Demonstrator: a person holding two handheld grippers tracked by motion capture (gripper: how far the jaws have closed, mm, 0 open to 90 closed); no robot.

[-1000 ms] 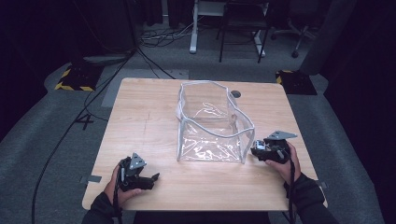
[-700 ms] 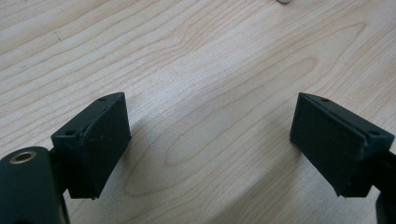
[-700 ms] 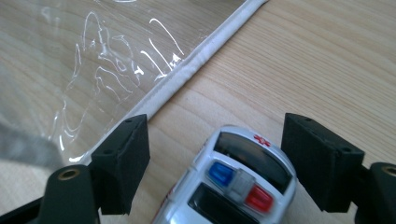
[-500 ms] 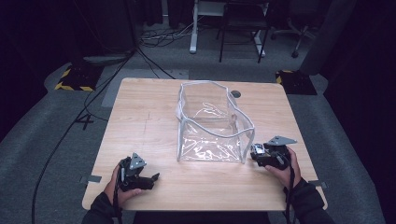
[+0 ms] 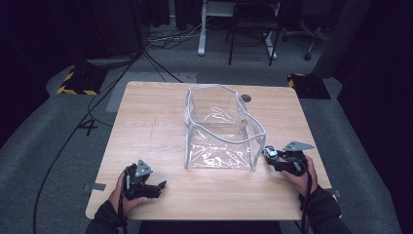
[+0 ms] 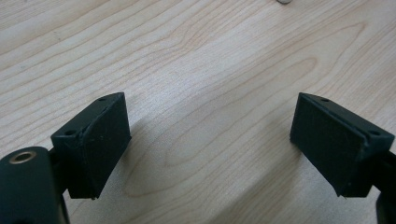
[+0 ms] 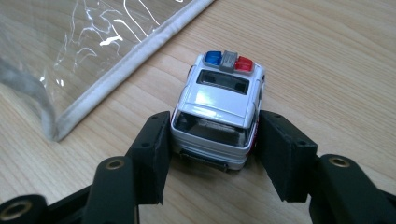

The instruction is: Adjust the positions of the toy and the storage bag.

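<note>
White toy police car (image 7: 219, 112) with a blue-and-red light bar sits on the light wooden table (image 5: 156, 122), just beside the near right corner of the clear plastic zip pouch with white piping (image 5: 221, 129). The right gripper (image 7: 212, 154) has its two black jaws set against the car's flanks at the rear end, closed onto it from behind with the wheels apparently on the wood; gripping across the narrow width gives the flat pads parallel faces to press on. In the high view that gripper (image 5: 272, 157) lies low at the pouch's corner, probably so the car can be lifted the short way up and over the rim into the open top. The pouch stands upright with its mouth gaping, which suits dropping something in. The left gripper (image 5: 157, 186) rests on the table well away from the pouch, toward the near left edge, jaws spread wide over bare wood (image 6: 210, 107) and holding nothing.
</note>
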